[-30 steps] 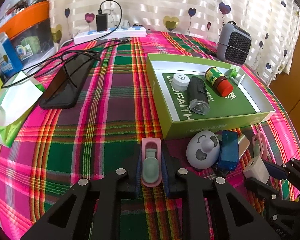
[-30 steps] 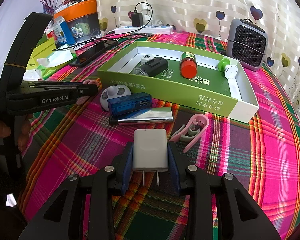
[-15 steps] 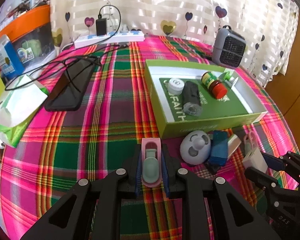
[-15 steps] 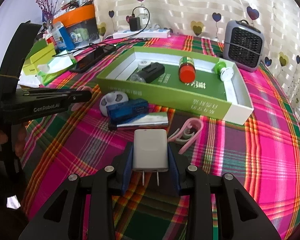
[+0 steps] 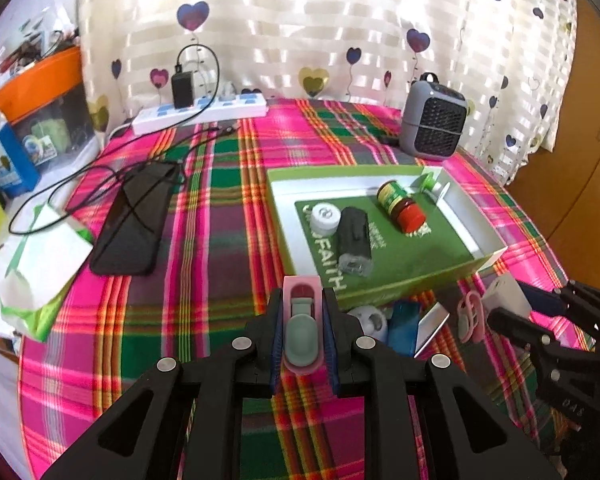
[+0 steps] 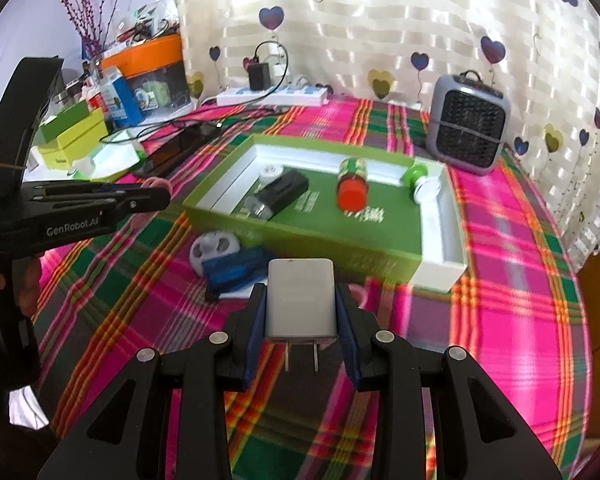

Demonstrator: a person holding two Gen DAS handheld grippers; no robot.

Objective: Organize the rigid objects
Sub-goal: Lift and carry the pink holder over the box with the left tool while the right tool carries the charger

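- Both grippers have risen since the earlier frames: the table sits lower and smaller in each view, and each held item stays clamped.
- Left gripper (image 5: 302, 330): jaws closed tight on a pink clip (image 5: 302, 322) with a grey-green insert, held lengthwise, tilted down toward the cloth.
- Right gripper (image 6: 301, 312): jaws clenched on the sides of a white charger (image 6: 301, 298), two prongs pointing back at the camera, also angled down.
- A hand (image 6: 28, 288) shows at the left edge of the right view, on the left gripper's handle.
- Green box (image 5: 420, 280) lies just ahead of both grippers, open-topped, white inner walls. Its near wall stands between the held items and the interior.
- Box contents, four: one white cap (image 5: 325, 218), one black device (image 5: 354, 240), one red-capped bottle (image 5: 400, 204), one green-and-white bottle (image 5: 430, 182). The near right part of the floor is bare.
- Outside the near wall, on the cloth, four: one round white item (image 6: 214, 250), one blue item (image 6: 236, 270), one silver bar (image 5: 432, 326), one second pink clip (image 5: 470, 316).
- Plaid table (image 5: 204, 320) has open cloth left of the box. Phone (image 5: 136, 220), power strip (image 5: 200, 110) and grey heater (image 5: 434, 122) sit farther off.
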